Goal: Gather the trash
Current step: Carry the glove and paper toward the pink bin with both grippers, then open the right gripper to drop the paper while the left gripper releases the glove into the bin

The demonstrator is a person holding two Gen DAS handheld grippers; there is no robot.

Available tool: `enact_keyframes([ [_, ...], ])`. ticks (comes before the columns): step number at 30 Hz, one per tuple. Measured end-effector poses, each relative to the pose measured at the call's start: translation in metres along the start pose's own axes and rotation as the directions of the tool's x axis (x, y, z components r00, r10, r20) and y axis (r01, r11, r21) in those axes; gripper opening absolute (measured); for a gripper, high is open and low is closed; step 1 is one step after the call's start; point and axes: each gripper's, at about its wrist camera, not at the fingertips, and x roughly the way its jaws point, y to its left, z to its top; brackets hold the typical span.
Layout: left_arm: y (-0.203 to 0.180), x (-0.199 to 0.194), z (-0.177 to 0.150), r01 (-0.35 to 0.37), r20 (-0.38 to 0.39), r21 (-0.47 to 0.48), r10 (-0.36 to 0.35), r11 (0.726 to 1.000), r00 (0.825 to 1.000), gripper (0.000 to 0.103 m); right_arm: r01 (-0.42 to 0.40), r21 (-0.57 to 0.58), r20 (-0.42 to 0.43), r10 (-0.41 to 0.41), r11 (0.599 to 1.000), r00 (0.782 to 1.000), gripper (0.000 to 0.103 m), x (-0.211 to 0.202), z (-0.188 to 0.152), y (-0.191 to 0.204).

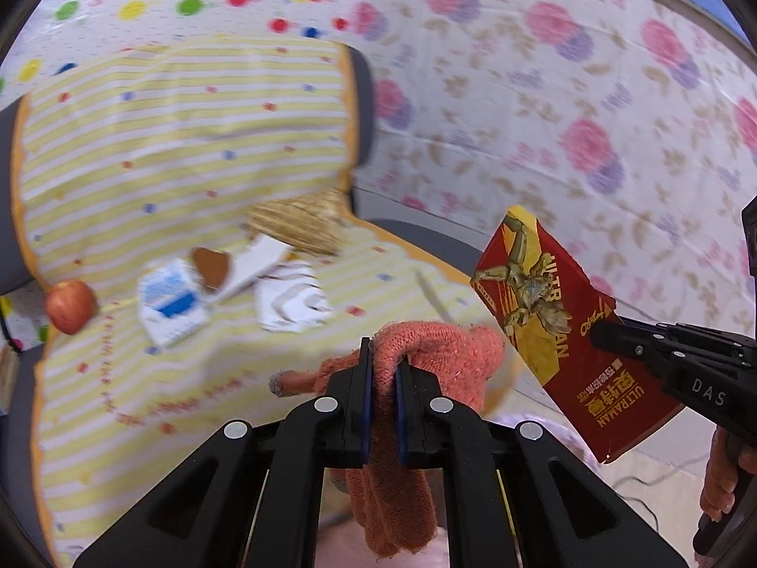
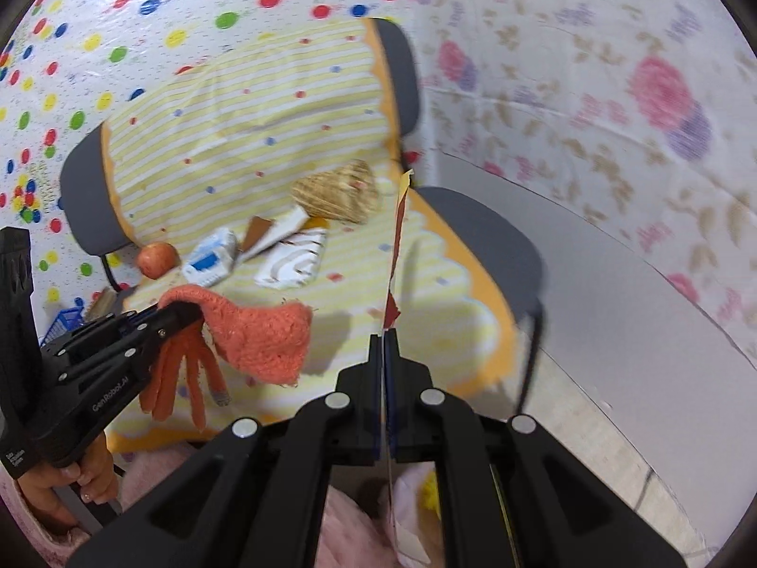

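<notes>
Both grippers loaded, glove [image 1: 426,355], red carton [image 1: 558,331]

Looks like a staged room rather than a lived-in home: walls draped in printed sheets, one floral [image 1: 591,94], one with coloured dots [image 2: 94,47]. Grey chair [image 2: 478,236] covered with a yellow-striped cloth [image 1: 180,142], strewn with household odds: an apple [image 1: 70,305], small packets [image 1: 172,300], a woven straw piece [image 1: 303,225]. Pale floor [image 2: 615,312]; blue basket [image 2: 66,324] at the edge.
</notes>
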Motion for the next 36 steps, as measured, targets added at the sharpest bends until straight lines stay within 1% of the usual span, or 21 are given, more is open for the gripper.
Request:
enact_keyframes([
  [6, -0.046, 0.009, -0.014, 0.095, -0.014, 0.048, -0.094, 0.994, 0.995, 0.009, 0.092, 0.065, -0.001, -0.092, 0.994, 0.996, 0.002, -0.033, -0.035, -0.036],
  [9, -0.068, 0.014, -0.019, 0.148, -0.031, 0.063, -0.146, 0.987, 0.989, 0.009, 0.134, 0.089, -0.005, -0.134, 0.987, 0.991, 0.002, -0.046, -0.052, -0.049],
  [11, -0.084, 0.02, -0.024, 0.172, -0.052, 0.085, -0.168, 0.981, 0.984, 0.009, 0.158, 0.106, -0.013, -0.157, 0.982, 0.987, 0.002, -0.052, -0.063, -0.058],
  [15, -0.105, 0.031, -0.032, 0.207, -0.088, 0.106, -0.198, 0.973, 0.976, 0.009, 0.181, 0.138, -0.038, -0.177, 0.974, 0.983, 0.002, -0.053, -0.076, -0.075],
  [19, -0.119, 0.045, -0.035, 0.219, -0.12, 0.123, -0.205, 0.968, 0.971, 0.009, 0.191, 0.167, -0.059, -0.184, 0.967, 0.981, 0.002, -0.049, -0.083, -0.09],
  [20, -0.122, 0.049, -0.035, 0.226, -0.13, 0.123, -0.21, 0.966, 0.969, 0.01, 0.193, 0.174, -0.064, -0.184, 0.966, 0.981, 0.002, -0.047, -0.084, -0.094],
  [21, -0.124, 0.053, -0.034, 0.232, -0.138, 0.122, -0.215, 0.965, 0.967, 0.013, 0.194, 0.176, -0.068, -0.185, 0.965, 0.98, 0.002, -0.045, -0.085, -0.096],
  [26, -0.134, 0.07, -0.034, 0.266, -0.187, 0.116, -0.242, 0.957, 0.952, 0.013, 0.192, 0.196, -0.084, -0.179, 0.962, 0.98, 0.002, -0.036, -0.087, -0.11],
  [28, -0.137, 0.076, -0.035, 0.276, -0.202, 0.118, -0.249, 0.954, 0.947, 0.019, 0.185, 0.205, -0.09, -0.17, 0.961, 0.981, 0.002, -0.03, -0.088, -0.115],
  [29, -0.138, 0.078, -0.035, 0.277, -0.207, 0.119, -0.249, 0.954, 0.946, 0.023, 0.185, 0.208, -0.095, -0.169, 0.96, 0.981, 0.003, -0.029, -0.088, -0.116],
  [30, -0.139, 0.081, -0.036, 0.275, -0.217, 0.119, -0.245, 0.954, 0.945, 0.033, 0.183, 0.214, -0.1, -0.164, 0.96, 0.981, 0.007, -0.027, -0.089, -0.117],
  [31, -0.139, 0.083, -0.036, 0.272, -0.23, 0.114, -0.241, 0.956, 0.943, 0.038, 0.179, 0.221, -0.105, -0.159, 0.959, 0.982, 0.019, -0.025, -0.089, -0.119],
  [32, -0.138, 0.083, -0.037, 0.271, -0.232, 0.11, -0.241, 0.956, 0.943, 0.045, 0.174, 0.232, -0.104, -0.154, 0.957, 0.983, 0.026, -0.025, -0.089, -0.12],
  [33, -0.137, 0.084, -0.038, 0.274, -0.231, 0.104, -0.245, 0.956, 0.941, 0.047, 0.174, 0.236, -0.1, -0.154, 0.956, 0.983, 0.033, -0.026, -0.089, -0.121],
  [34, -0.136, 0.084, -0.038, 0.279, -0.233, 0.101, -0.25, 0.955, 0.94, 0.048, 0.176, 0.234, -0.096, -0.157, 0.956, 0.983, 0.033, -0.027, -0.089, -0.12],
  [36, -0.135, 0.082, -0.038, 0.274, -0.228, 0.104, -0.245, 0.956, 0.942, 0.048, 0.184, 0.233, -0.086, -0.169, 0.955, 0.982, 0.033, -0.031, -0.087, -0.12],
])
